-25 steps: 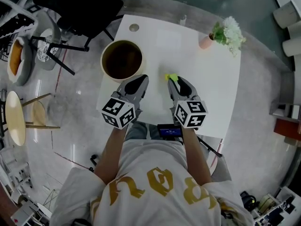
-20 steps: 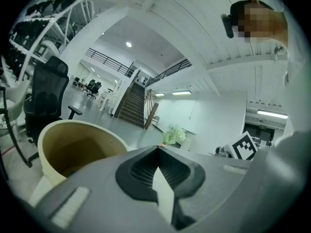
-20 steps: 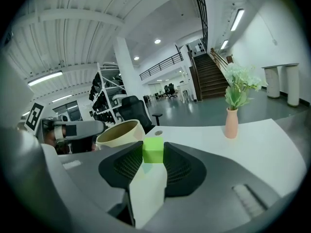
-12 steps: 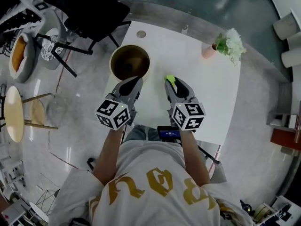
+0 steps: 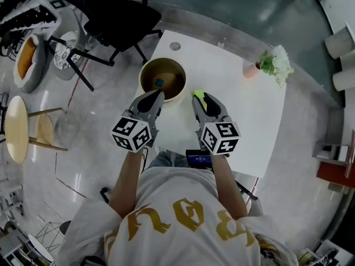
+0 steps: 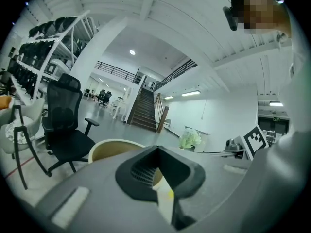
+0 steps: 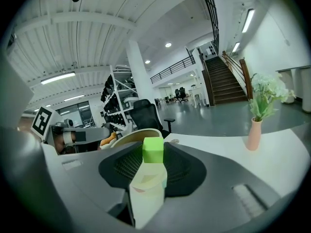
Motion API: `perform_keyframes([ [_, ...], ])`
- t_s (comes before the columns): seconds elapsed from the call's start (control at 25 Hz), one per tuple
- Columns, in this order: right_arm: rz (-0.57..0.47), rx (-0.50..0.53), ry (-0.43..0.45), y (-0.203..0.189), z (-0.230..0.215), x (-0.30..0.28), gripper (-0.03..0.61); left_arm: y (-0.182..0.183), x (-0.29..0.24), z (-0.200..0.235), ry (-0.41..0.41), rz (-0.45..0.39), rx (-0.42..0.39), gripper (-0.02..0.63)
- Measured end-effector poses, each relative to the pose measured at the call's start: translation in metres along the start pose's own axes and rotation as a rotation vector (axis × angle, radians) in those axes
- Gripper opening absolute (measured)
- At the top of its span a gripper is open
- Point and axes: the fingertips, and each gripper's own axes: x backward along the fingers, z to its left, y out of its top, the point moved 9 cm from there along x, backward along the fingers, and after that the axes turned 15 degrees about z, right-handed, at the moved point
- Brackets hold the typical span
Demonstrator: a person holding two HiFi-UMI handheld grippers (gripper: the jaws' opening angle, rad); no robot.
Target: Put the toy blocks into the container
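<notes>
Right gripper view: right hand-held gripper clamps the green block, left hand-held gripper closed, empty; we clear the container rim, then release low.

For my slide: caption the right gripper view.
Right gripper holds a green block over the white table, container just beyond.

Left gripper jaws meet; right gripper jaws clamp a green block.
</notes>
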Motion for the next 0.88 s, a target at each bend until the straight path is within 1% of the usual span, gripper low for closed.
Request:
perform_keyframes([
  [0.32,0.008,0.033,0.041,0.008,0.014,-0.017,0.156,0.002,0.006,0.019,0.031,-0.010,0.010,0.000],
  [0.72,0.014,0.062,0.061,0.019,0.030,-0.037,0.156,0.003,0.011,0.041,0.043,-0.011,0.021,0.000],
  [0.88,0.024,0.081,0.057,0.020,0.032,-0.044,0.158,0.004,0.011,0.048,0.044,0.000,0.017,0.000],
])
